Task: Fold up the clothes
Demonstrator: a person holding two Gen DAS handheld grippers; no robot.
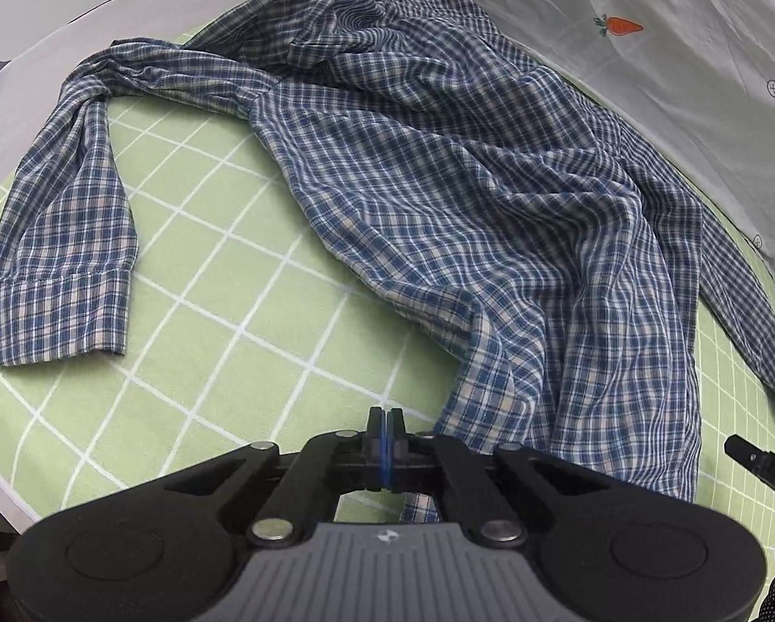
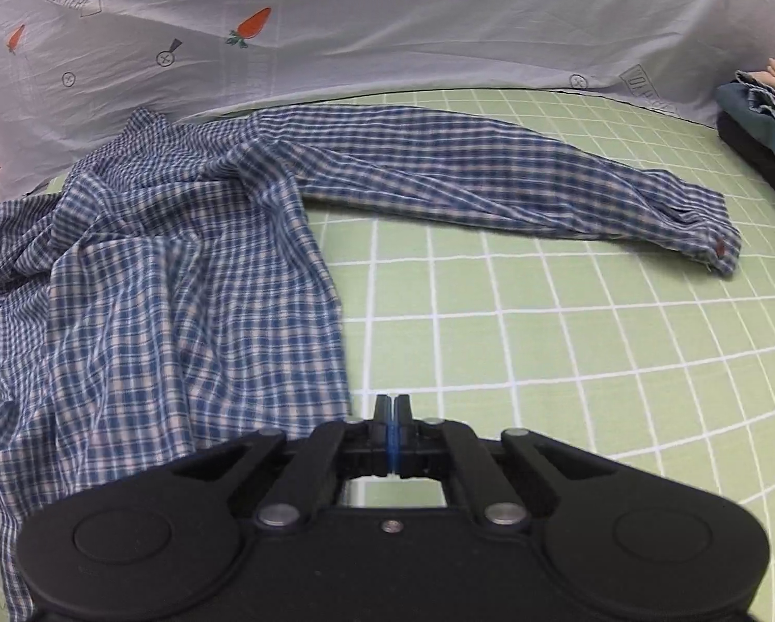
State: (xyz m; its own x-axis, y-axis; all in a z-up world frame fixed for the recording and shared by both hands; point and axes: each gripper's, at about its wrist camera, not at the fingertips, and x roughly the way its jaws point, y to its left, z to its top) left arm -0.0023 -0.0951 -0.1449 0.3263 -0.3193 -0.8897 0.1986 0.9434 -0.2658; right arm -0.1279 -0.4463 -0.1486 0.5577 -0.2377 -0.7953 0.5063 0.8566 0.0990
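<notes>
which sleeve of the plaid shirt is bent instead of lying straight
The sleeve by the left gripper: this left sleeve bends sharply at the elbow. The right sleeve stretches out nearly straight.

green grid mat [image 2: 568,342] — plaid shirt [image 2: 190,280] spread, folded clothes stack [image 2: 765,124] at edge

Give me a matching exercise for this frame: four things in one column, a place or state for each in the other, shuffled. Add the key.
Things
1. plaid shirt
2. left hand-held gripper
3. folded clothes stack
4. carrot-print sheet

Places or states
A. piled at the mat's far right edge
B. hanging as a backdrop behind the mat
C. spread out and wrinkled, sleeves out to both sides
D. fingers shut, nothing between them

Pairs: 1-C, 2-D, 3-A, 4-B

The mat is the green grid mat.
</notes>
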